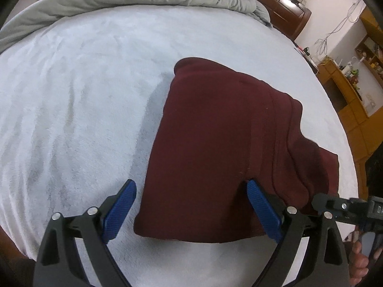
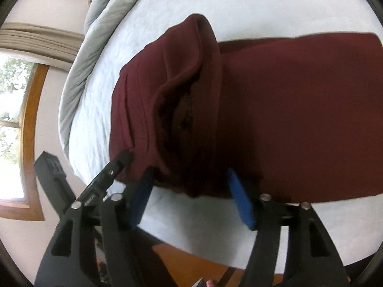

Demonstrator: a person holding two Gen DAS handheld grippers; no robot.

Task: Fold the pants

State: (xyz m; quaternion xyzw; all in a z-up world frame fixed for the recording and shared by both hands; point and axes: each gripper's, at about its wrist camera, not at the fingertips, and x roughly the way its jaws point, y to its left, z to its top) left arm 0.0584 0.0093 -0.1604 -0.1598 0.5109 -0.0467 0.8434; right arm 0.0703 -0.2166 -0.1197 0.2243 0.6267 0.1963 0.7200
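Dark maroon pants (image 1: 215, 148) lie folded into a compact stack on the white bed cover (image 1: 71, 119). My left gripper (image 1: 191, 205) is open, its blue pads (image 1: 122, 205) straddling the near left corner of the stack, just above it. In the right wrist view the pants (image 2: 287, 119) show layered folds with the waistband opening (image 2: 182, 110) facing me. My right gripper (image 2: 189, 191) is open at the near edge of the stack, its pads (image 2: 240, 198) either side of the layered end. The right gripper also shows in the left wrist view (image 1: 347, 208).
A grey duvet (image 1: 143, 2) is bunched along the far side of the bed. Wooden furniture (image 1: 347, 91) with small items stands to the right. The bed edge (image 2: 191, 234) and wooden floor lie just below my right gripper. A window (image 2: 14, 119) is at left.
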